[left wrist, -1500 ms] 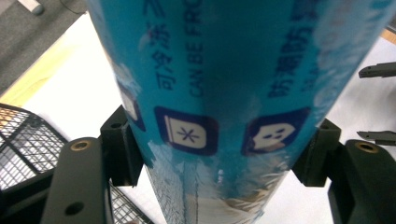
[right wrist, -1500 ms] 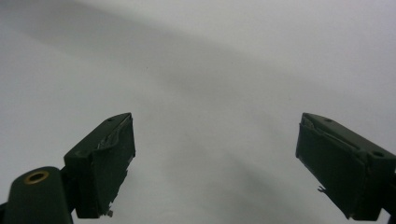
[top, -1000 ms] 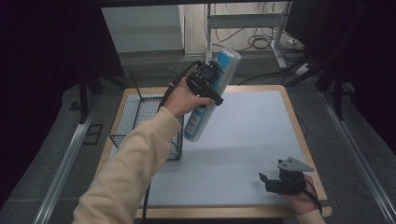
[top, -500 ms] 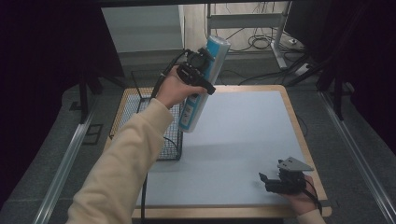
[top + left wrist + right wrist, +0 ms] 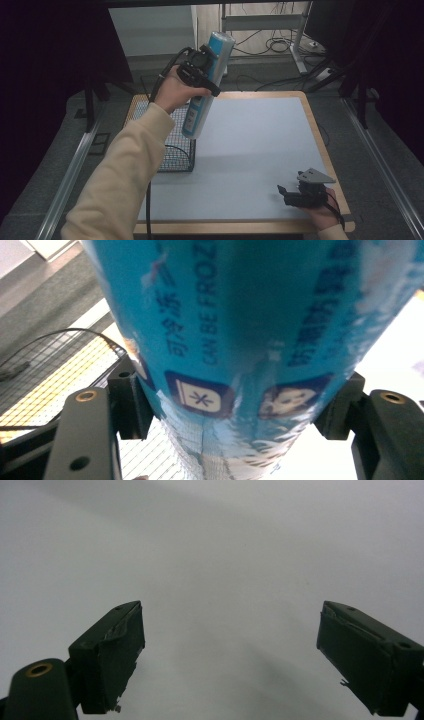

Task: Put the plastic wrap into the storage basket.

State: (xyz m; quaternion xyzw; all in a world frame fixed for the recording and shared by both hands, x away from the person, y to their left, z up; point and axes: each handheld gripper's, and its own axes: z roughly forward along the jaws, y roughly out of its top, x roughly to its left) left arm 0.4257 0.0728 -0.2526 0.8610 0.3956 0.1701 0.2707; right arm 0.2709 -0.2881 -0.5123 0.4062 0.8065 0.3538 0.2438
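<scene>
Resting near you: your right gripper (image 5: 292,195) sits low at the table's near right corner, grey plate on top, your hand behind it.
Right jaws: spread wide in the right gripper view (image 5: 227,655), nothing between them, just bare white surface.
Table (image 5: 260,145): white top with a wooden rim.
Basket (image 5: 175,145): black wire, at the table's left edge, past your sleeve; its mesh shows in the left gripper view (image 5: 55,365) under the tube.
Left gripper (image 5: 202,72): raised above the table's far left, your hand around it, cable trailing down.
Left jaws: clamped on both sides of the blue tube (image 5: 240,340).
Blue tube (image 5: 207,85): long cylinder, held in the air, tilted, top end away from you, lower end over the basket's right edge, probably not touching it, hard to tell.
Tube print: "CAN BE FROZ…", snowflake icon, other text blurred.
</scene>
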